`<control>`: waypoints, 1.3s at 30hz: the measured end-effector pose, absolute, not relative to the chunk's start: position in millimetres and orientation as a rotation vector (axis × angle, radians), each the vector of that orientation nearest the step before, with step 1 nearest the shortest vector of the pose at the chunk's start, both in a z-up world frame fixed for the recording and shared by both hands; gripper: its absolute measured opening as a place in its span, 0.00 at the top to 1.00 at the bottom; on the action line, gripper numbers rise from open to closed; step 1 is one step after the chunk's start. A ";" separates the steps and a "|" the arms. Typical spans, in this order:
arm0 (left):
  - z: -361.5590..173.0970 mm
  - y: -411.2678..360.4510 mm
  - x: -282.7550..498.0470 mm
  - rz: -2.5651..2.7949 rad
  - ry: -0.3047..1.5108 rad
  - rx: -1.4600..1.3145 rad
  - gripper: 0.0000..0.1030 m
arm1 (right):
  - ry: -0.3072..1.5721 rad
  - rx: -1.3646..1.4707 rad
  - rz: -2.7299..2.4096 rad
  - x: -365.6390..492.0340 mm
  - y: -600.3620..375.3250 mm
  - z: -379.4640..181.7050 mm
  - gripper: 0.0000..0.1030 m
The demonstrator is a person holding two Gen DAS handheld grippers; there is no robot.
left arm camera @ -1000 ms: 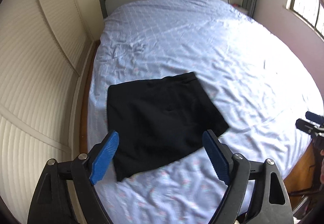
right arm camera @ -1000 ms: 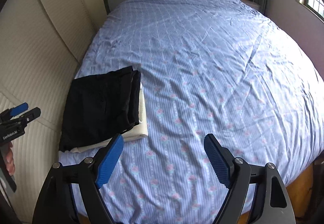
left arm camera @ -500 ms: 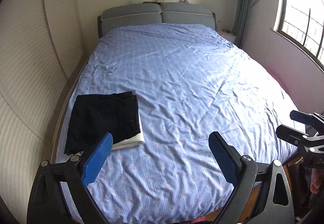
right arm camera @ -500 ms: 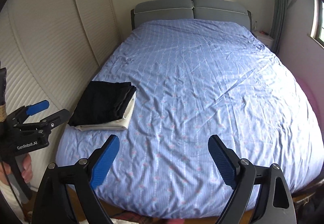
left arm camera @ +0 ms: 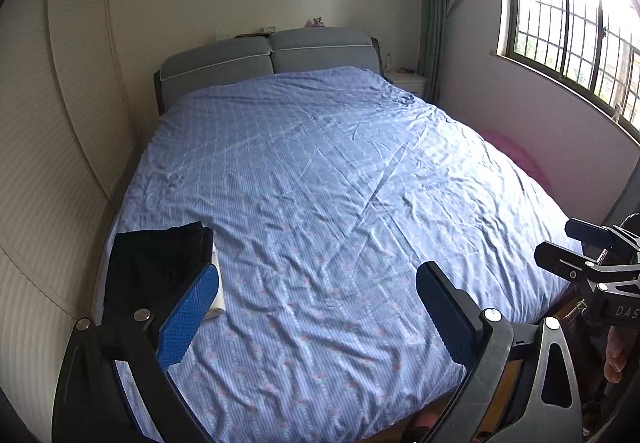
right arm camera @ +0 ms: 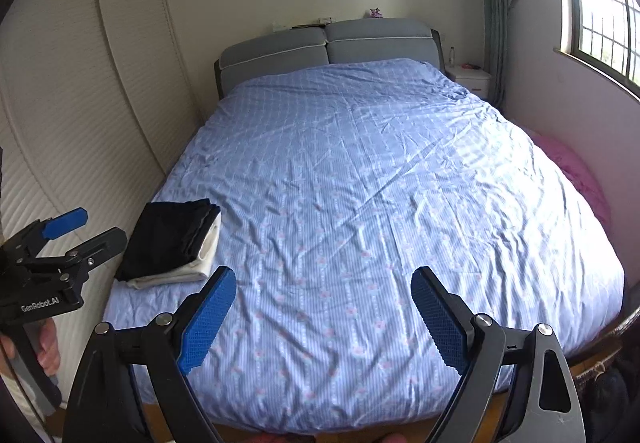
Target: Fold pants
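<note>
The bed [left arm camera: 320, 183] is viewed downward from beyond its foot by both wrist cameras; bed [right arm camera: 360, 183] and headboard [right arm camera: 328, 43] are shared.

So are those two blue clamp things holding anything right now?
Nothing. The left hand-held gripper and right hand-held gripper are both open and empty; the folded black pants lie on the bed.

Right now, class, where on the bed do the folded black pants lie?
The folded black pants lie at the bed's near left corner, on a folded white garment, beside the wardrobe.
</note>
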State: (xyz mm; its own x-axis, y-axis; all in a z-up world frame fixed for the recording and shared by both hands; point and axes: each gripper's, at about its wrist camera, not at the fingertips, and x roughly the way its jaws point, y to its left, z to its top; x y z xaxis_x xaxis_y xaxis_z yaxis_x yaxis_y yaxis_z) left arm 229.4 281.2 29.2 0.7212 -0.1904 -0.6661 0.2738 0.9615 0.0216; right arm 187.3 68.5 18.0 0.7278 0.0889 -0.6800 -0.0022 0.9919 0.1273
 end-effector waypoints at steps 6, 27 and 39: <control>35.1 225.2 209.2 -0.216 0.717 0.046 0.02 | 0.749 0.109 0.102 178.4 6.7 27.6 0.13; 55.8 127.4 174.7 -0.184 0.647 0.059 0.00 | 0.697 0.097 0.147 159.7 -96.4 44.4 0.13; 55.6 115.5 171.7 -0.209 0.664 0.049 0.00 | 0.699 0.105 0.130 152.2 -108.2 42.0 0.13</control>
